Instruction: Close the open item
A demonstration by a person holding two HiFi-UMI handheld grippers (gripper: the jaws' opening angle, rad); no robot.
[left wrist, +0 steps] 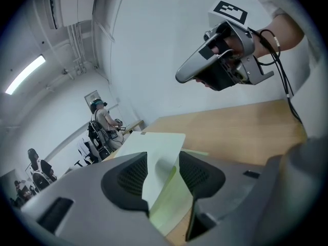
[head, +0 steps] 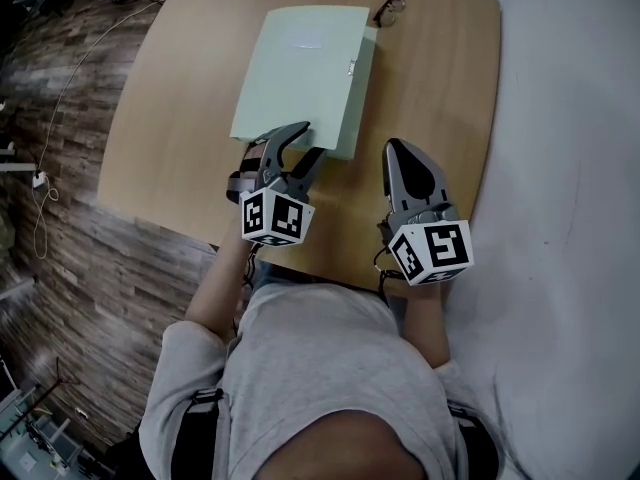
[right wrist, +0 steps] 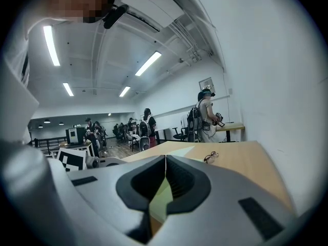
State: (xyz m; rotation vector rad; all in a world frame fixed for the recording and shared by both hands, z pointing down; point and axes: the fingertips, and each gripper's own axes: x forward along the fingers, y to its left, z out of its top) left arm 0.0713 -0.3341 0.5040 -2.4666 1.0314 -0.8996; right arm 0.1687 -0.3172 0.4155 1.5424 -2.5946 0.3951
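A pale green folder (head: 300,68) lies flat on the wooden table (head: 440,78), its cover down over the lower sheet that sticks out along the right side. My left gripper (head: 310,143) is at the folder's near edge with its jaws wide apart. In the left gripper view the cover's corner (left wrist: 159,158) stands between the pads without being pressed by my left gripper (left wrist: 163,163). My right gripper (head: 393,150) is shut and empty just right of the folder's near corner, and it hangs above the table in the left gripper view (left wrist: 180,77). The right gripper view shows its jaws (right wrist: 165,160) meeting.
A pair of glasses (head: 390,8) lies at the table's far edge, beyond the folder, also in the right gripper view (right wrist: 210,157). A white wall or floor strip (head: 570,118) runs along the table's right side. Several people (right wrist: 146,129) stand far back in the room.
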